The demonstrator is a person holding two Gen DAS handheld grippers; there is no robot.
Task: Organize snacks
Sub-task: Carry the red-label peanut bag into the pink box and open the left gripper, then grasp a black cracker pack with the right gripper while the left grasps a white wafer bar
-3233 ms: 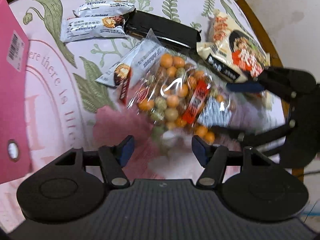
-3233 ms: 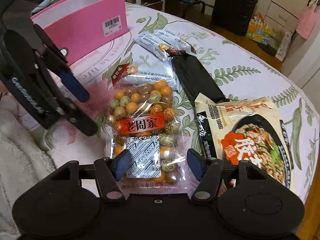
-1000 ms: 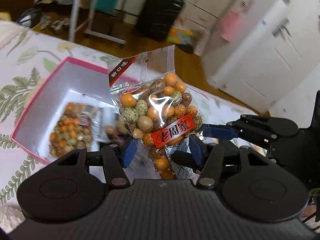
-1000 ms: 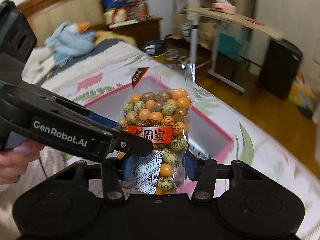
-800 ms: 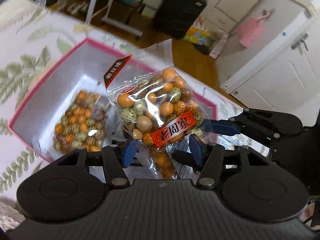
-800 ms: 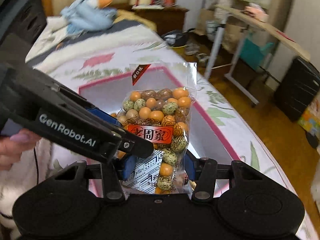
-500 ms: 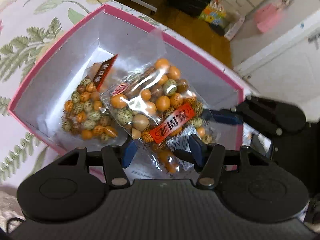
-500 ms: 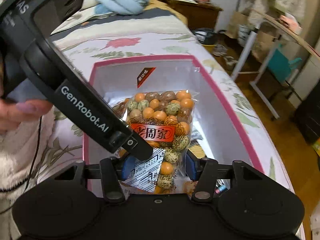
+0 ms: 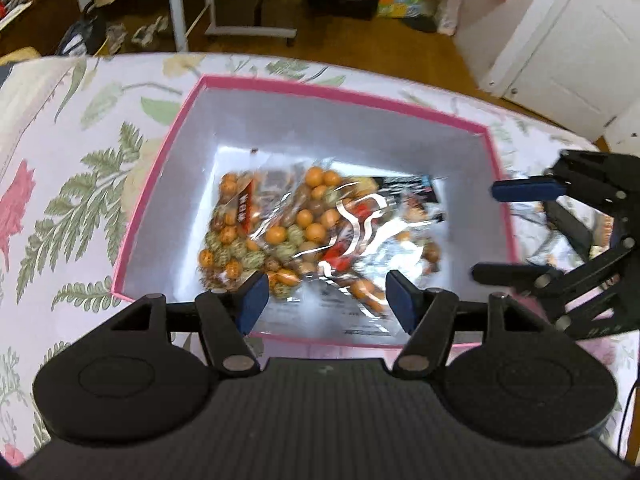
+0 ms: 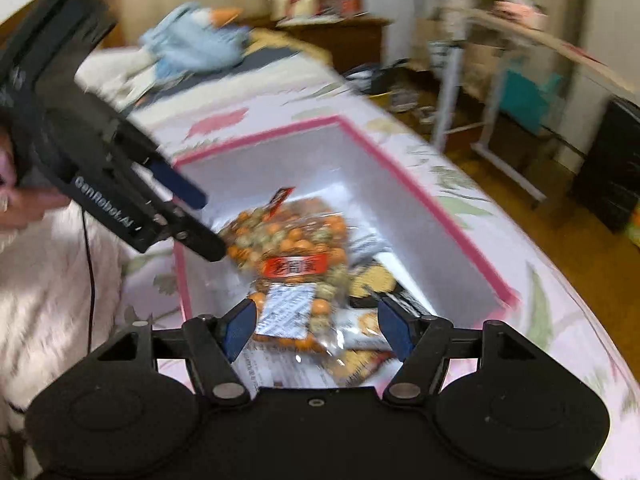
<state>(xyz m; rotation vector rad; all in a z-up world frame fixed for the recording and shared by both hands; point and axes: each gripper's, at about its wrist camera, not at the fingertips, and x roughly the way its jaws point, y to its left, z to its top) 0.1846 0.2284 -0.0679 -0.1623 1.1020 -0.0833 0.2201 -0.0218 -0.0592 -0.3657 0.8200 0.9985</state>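
Snack bag (image 9: 320,232) lies loose inside the pink box (image 9: 152,200), beyond my left tongs (image 9: 322,306), which gape wide with nothing between them. My right tongs (image 10: 314,326) are likewise spread and bare above the box's near edge. Other packets (image 10: 372,280) crowd beside the bag. Flowered bed cover (image 9: 60,184) surrounds the box.

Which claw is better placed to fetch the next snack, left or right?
Probably right. Both claws are open and empty over the pink box, with the nut bag lying inside. The right claw sits at the box's far edge; the left claw hovers over its middle. No loose snacks are visible.
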